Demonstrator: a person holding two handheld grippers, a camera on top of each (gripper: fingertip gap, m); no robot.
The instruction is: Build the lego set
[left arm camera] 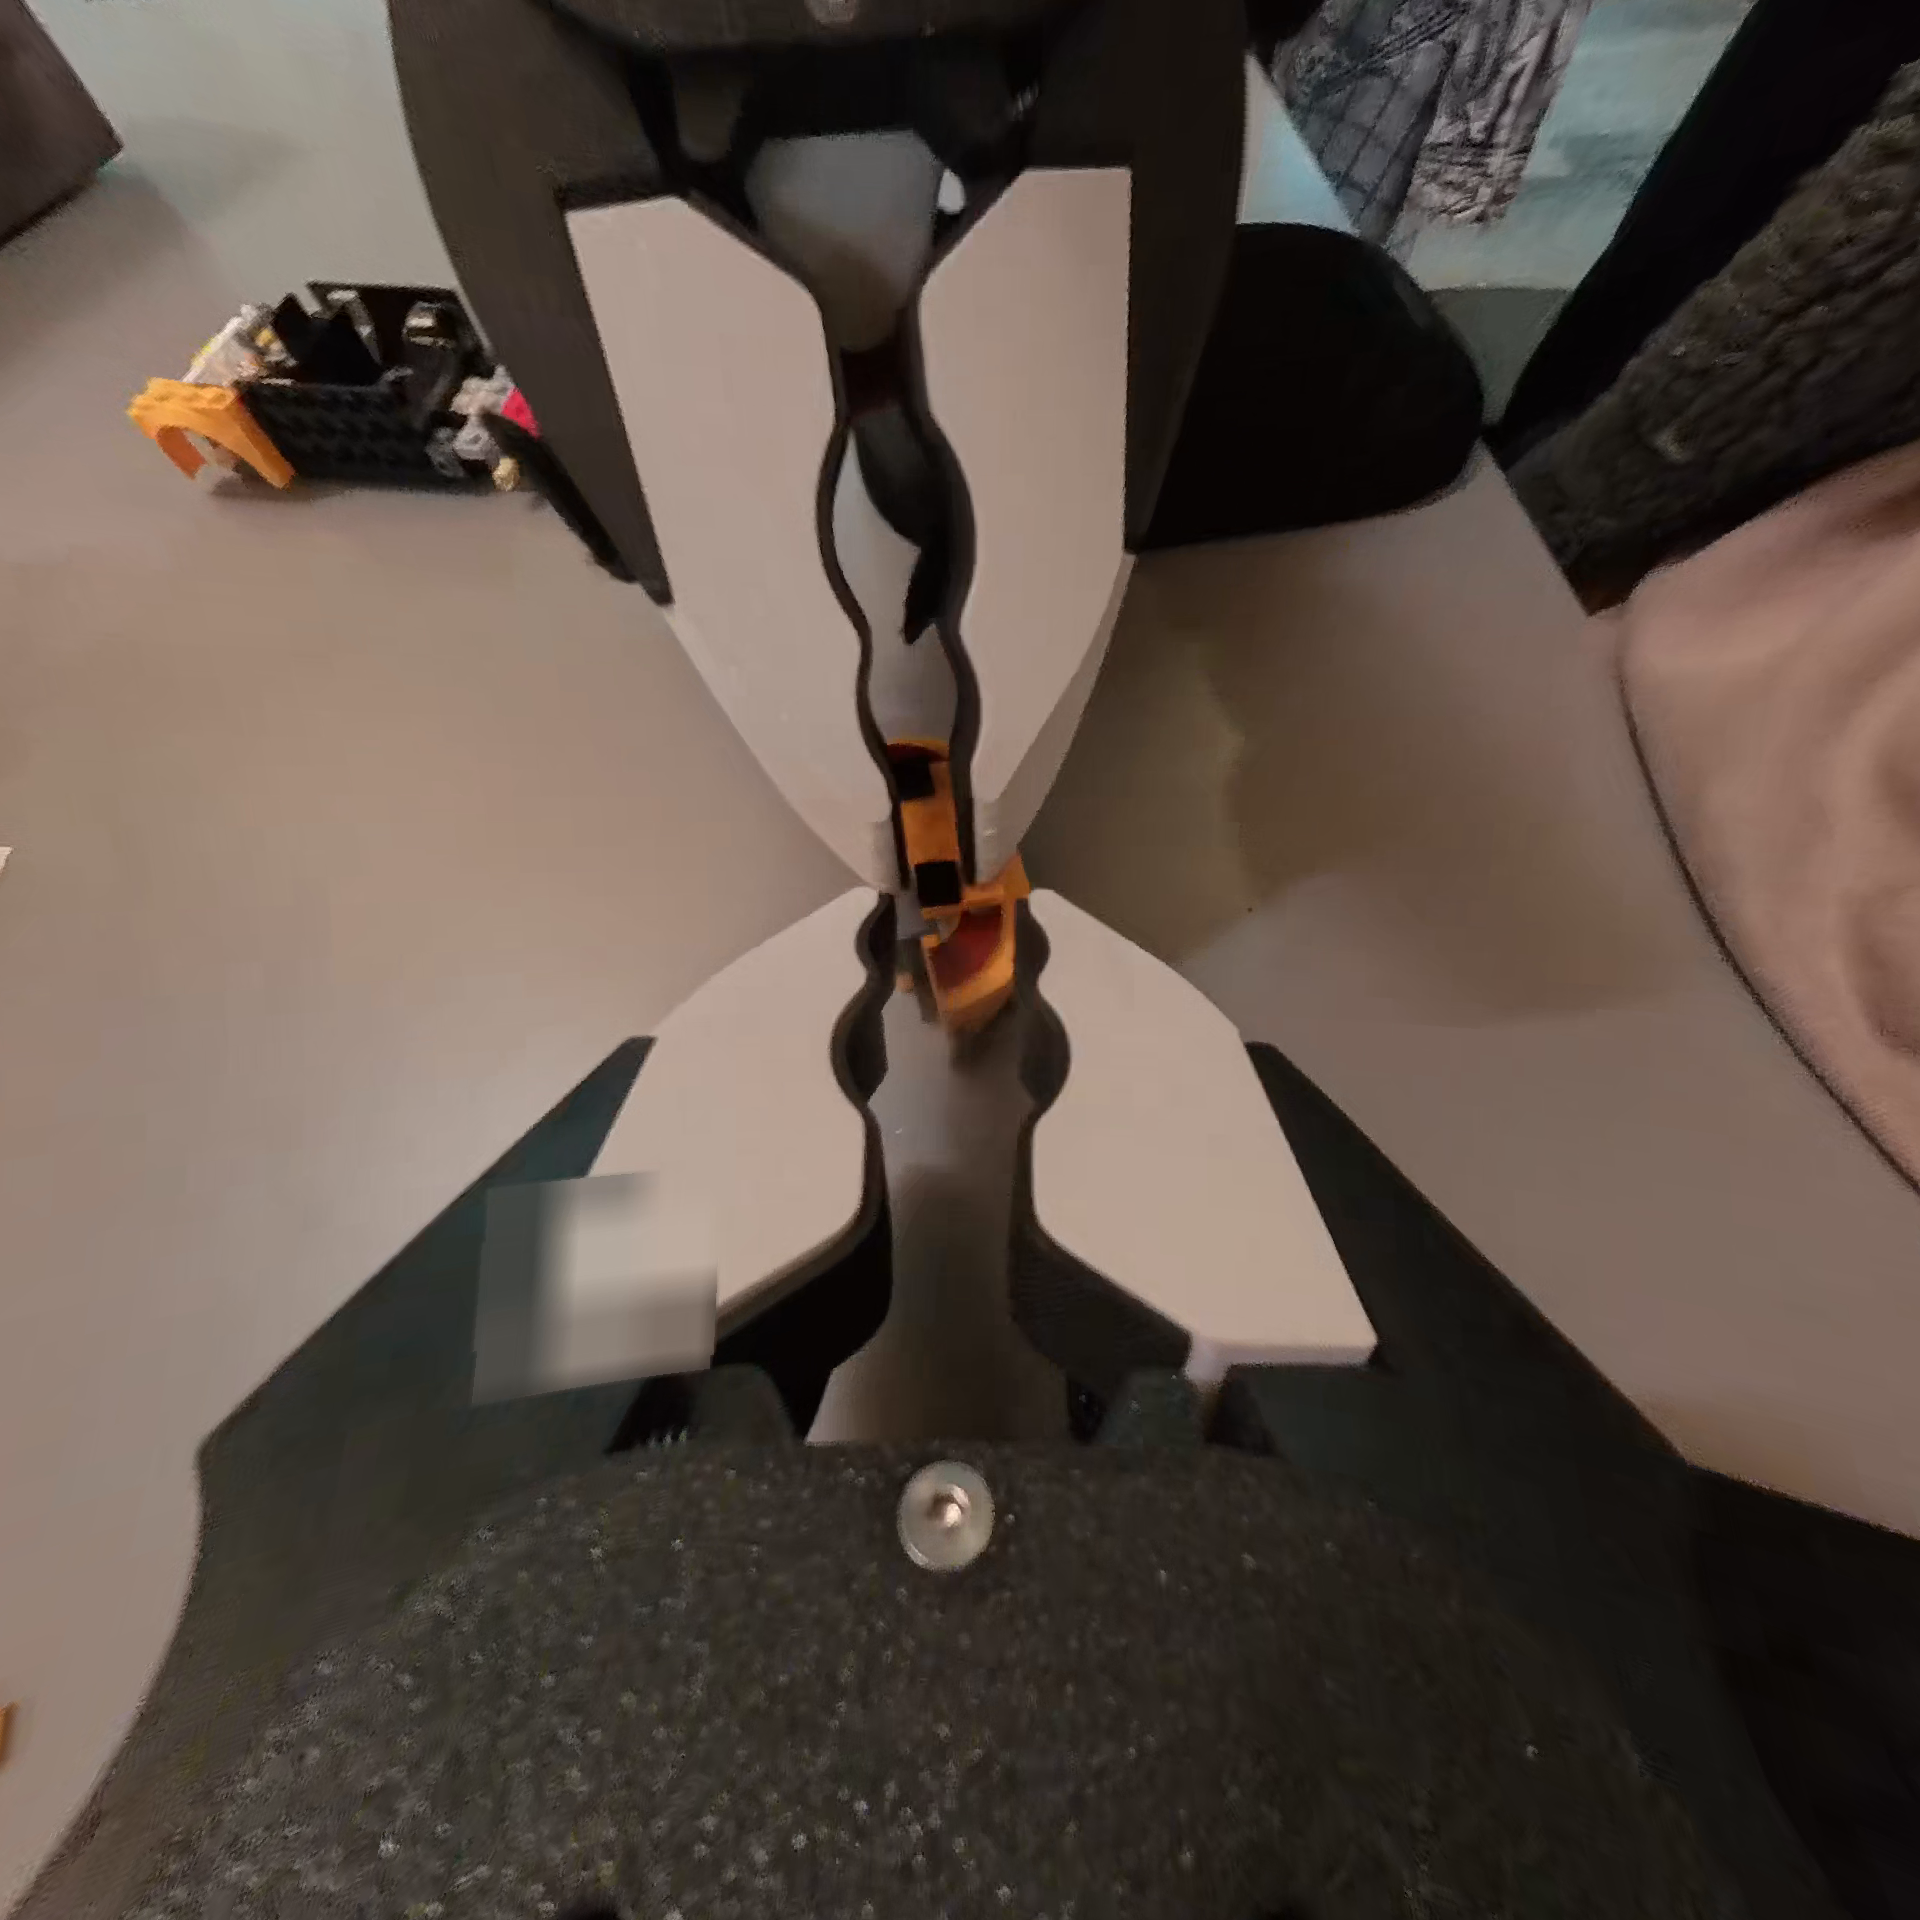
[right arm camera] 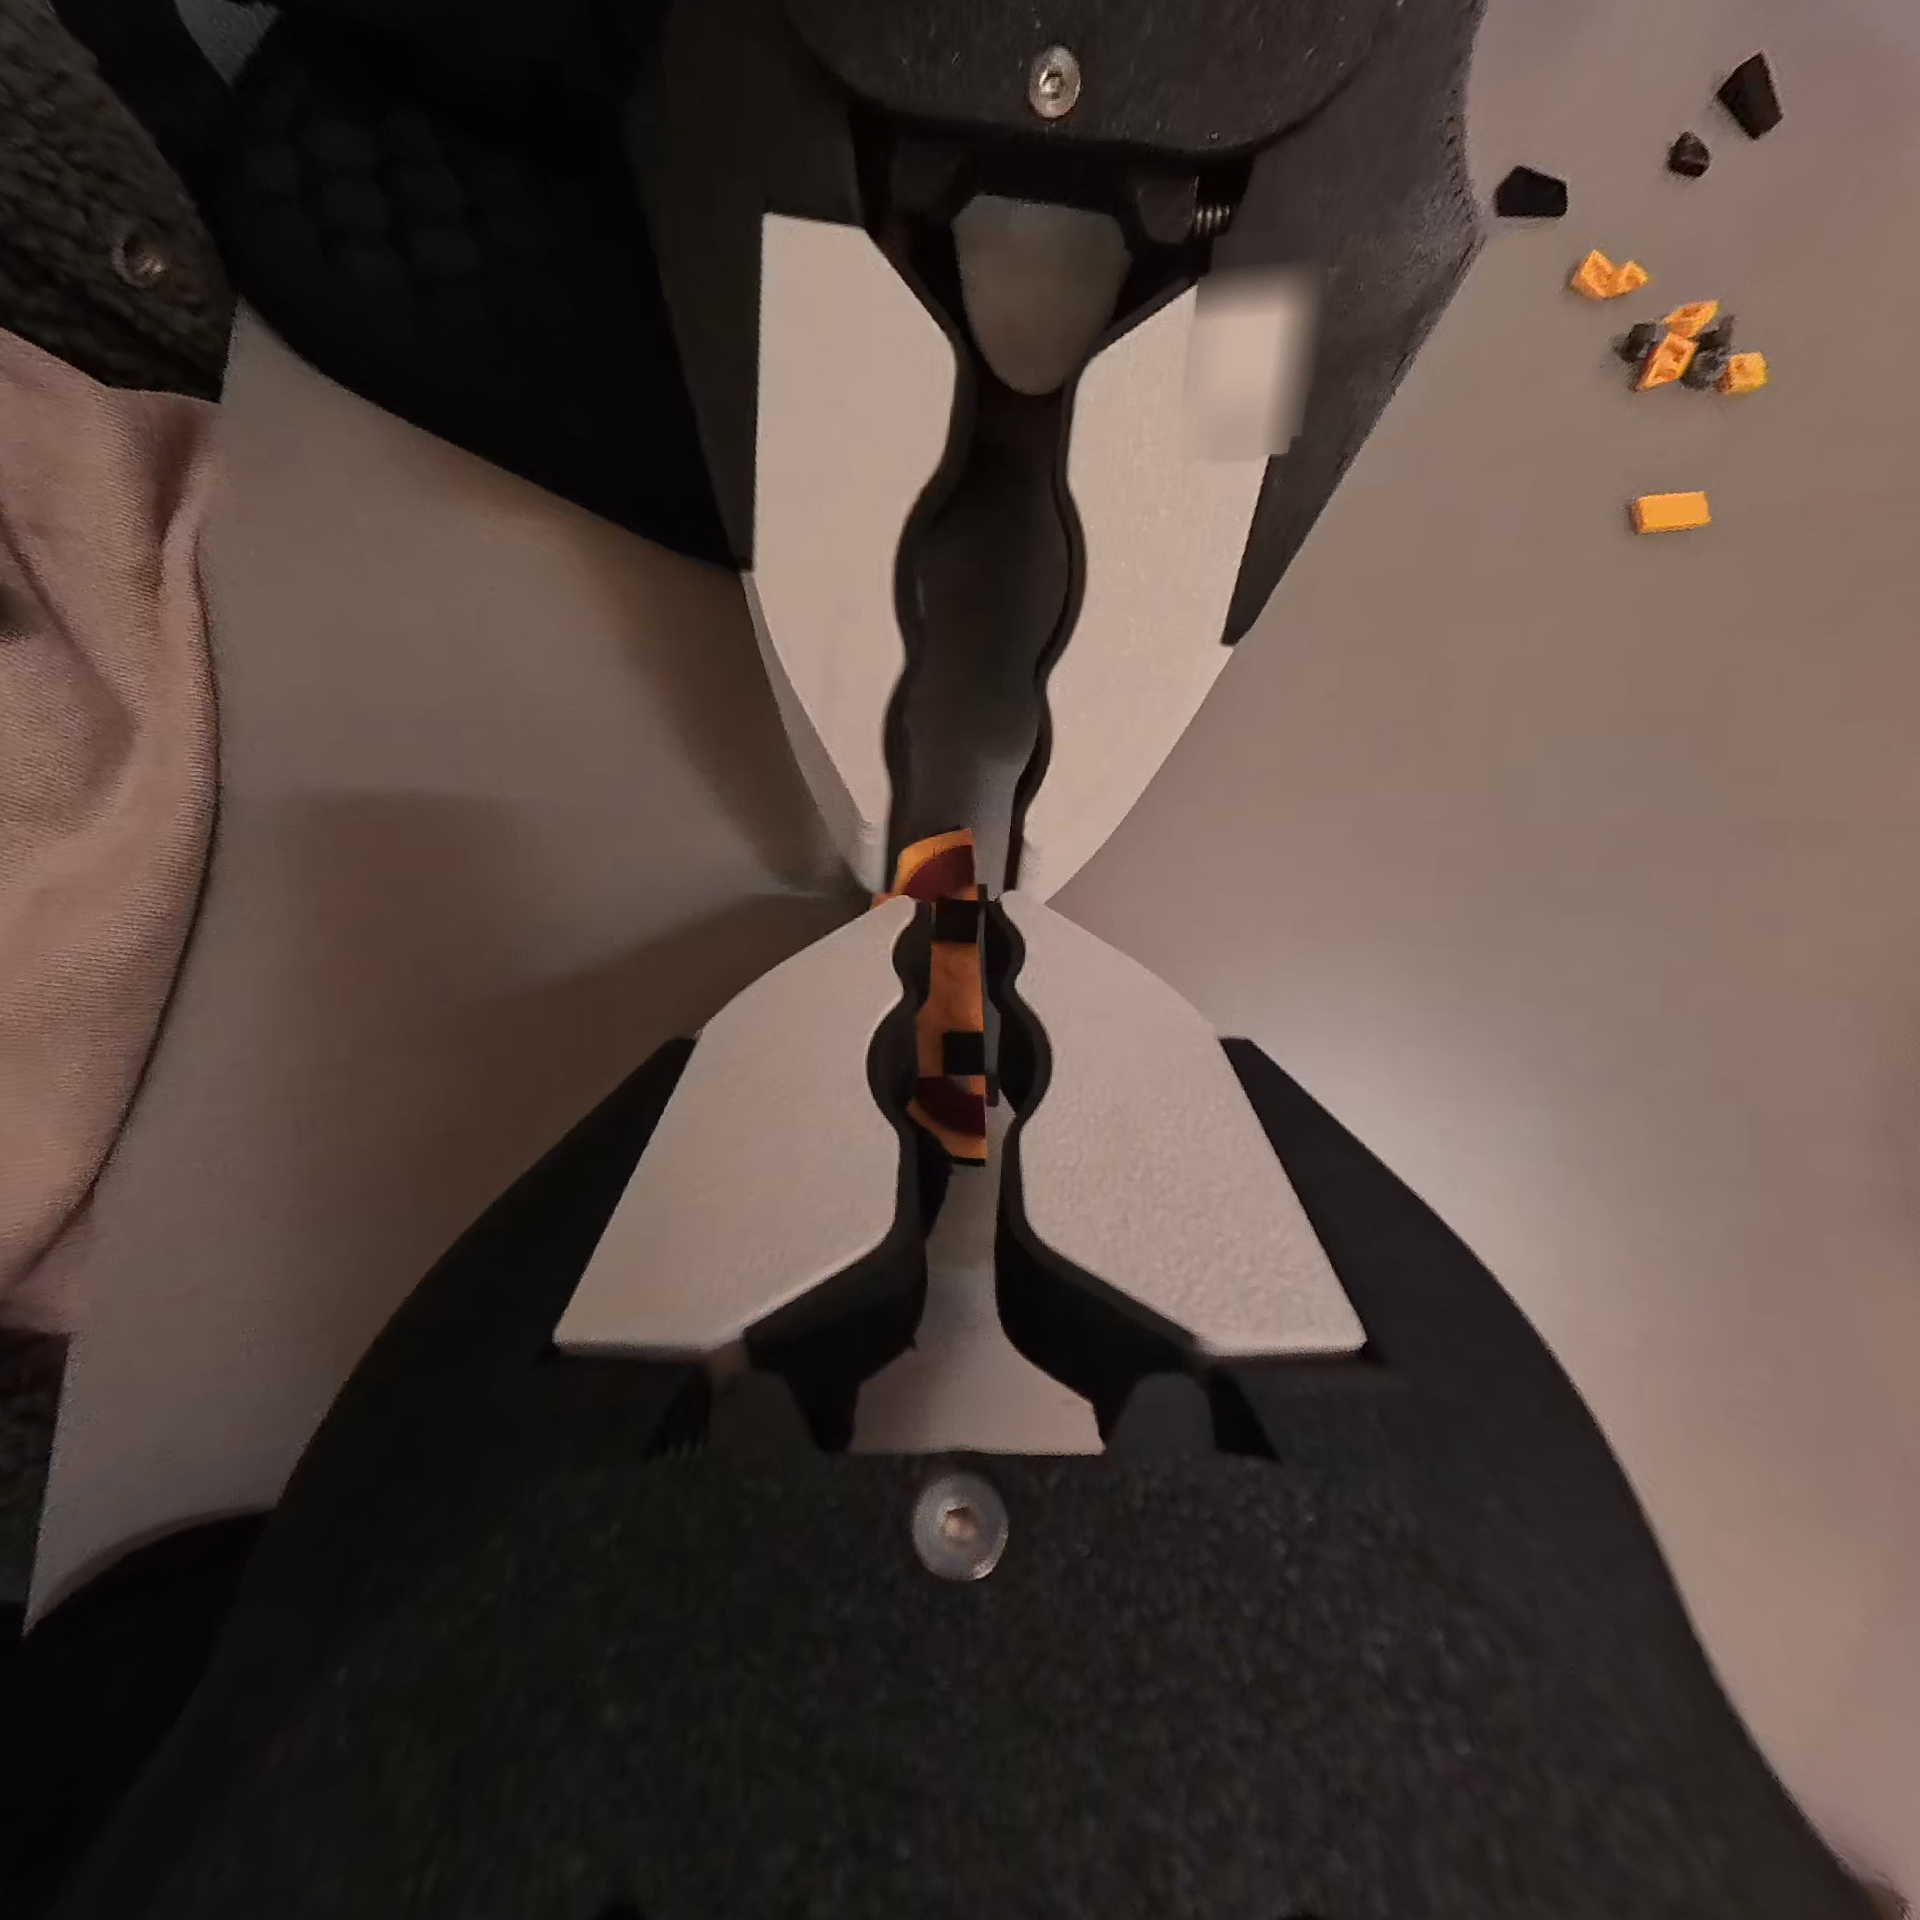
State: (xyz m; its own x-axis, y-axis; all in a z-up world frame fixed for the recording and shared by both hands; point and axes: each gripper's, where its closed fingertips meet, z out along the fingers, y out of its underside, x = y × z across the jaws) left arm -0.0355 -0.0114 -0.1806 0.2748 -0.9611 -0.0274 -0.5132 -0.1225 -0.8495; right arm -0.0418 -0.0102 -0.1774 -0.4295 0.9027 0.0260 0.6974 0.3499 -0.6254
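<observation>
Both grippers meet tip to tip over the grey table, holding one orange lego part between them. In the left wrist view my left gripper is shut on the part's orange arch end. The right gripper comes from the top, shut on the part's long orange strip with black squares. In the right wrist view my right gripper pinches that strip, and the left gripper holds the arch end. A partly built black model with an orange arch sits on the table at far left.
Loose orange and black small pieces, an orange tile and several black wedges lie at the right wrist view's upper right. A person's pale sleeve is at the table's edge. A black rounded object lies behind the grippers. Only a small space, under 4 cm, lies between the two pairs of fingers. The orange tile is about 20 cm from both grippers' fingertips.
</observation>
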